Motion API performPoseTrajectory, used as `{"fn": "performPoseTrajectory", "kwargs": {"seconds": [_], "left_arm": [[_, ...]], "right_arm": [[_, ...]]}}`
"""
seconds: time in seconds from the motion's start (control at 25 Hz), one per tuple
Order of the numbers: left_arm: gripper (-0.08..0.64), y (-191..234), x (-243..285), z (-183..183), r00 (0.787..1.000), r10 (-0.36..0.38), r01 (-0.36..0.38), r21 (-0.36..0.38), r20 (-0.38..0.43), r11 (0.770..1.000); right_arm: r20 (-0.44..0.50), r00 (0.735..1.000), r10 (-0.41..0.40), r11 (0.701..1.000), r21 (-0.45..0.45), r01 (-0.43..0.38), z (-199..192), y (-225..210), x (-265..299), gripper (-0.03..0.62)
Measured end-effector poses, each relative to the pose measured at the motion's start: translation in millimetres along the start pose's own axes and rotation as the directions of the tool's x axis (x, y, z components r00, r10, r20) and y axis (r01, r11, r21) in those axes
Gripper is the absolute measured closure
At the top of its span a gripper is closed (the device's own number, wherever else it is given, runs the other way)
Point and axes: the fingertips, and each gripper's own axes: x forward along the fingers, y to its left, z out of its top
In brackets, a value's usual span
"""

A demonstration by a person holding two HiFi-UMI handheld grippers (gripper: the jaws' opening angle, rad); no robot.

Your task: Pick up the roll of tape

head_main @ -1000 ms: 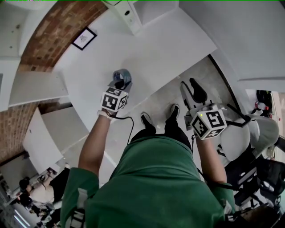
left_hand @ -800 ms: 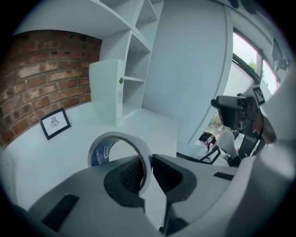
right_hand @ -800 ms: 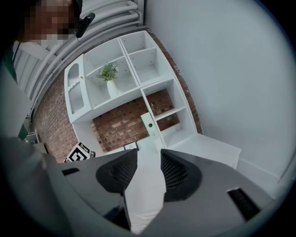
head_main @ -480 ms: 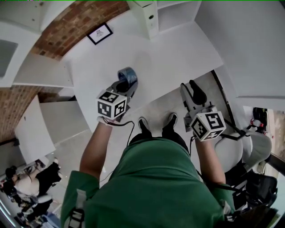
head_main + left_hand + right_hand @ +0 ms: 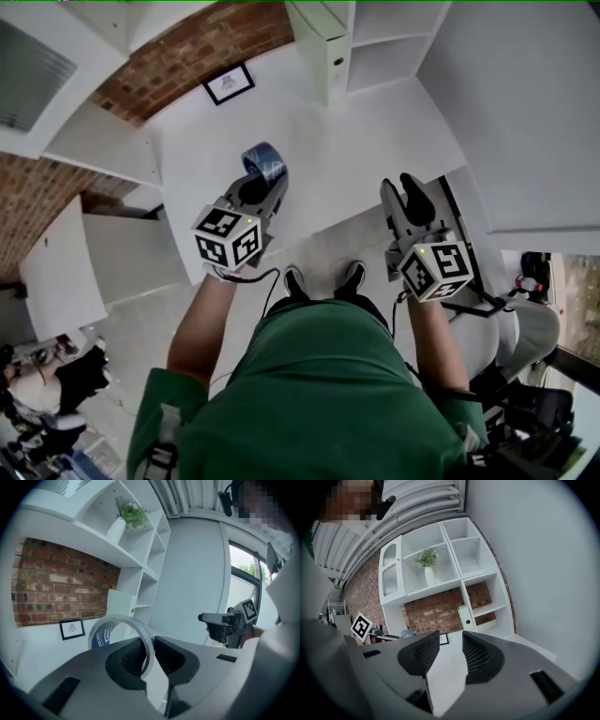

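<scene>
One tape roll [image 5: 101, 634] stands clamped in the left tool [image 5: 149, 648] (right tool [image 5: 451, 651] apart, empty).

Framed picture [image 5: 228, 82] on white table [image 5: 375, 141]

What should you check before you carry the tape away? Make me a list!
1. The roll of tape is pinched between the jaws of the left gripper: ok.
2. The tape is lifted clear of the white table: ok.
3. The right gripper is empty, jaws apart: ok.
4. The two grippers are well apart from each other: ok.
5. The grip is firm enough not to slip, with only the ring's thin wall between the pads: cannot tell.
</scene>
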Motion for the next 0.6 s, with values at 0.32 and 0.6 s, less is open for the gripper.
{"fn": "performPoseTrajectory", "kwargs": {"seconds": [0.32,0.6], "left_arm": [[0.491,-3.6,-41.4,34.7,0.988,0.038,-0.036,-0.02,0.15,0.999],[0.492,-7.3,-75.0,65.8,0.955,0.08,-0.078,-0.02,0.285,0.997]], "right_arm": [[0.066,0.998,0.013,0.998,-0.059,-0.009,33.9,22.7,-6.9,0.431],[0.113,0.993,0.039,0.994,-0.109,-0.026,58.0,39.5,-10.6,0.431]]}}
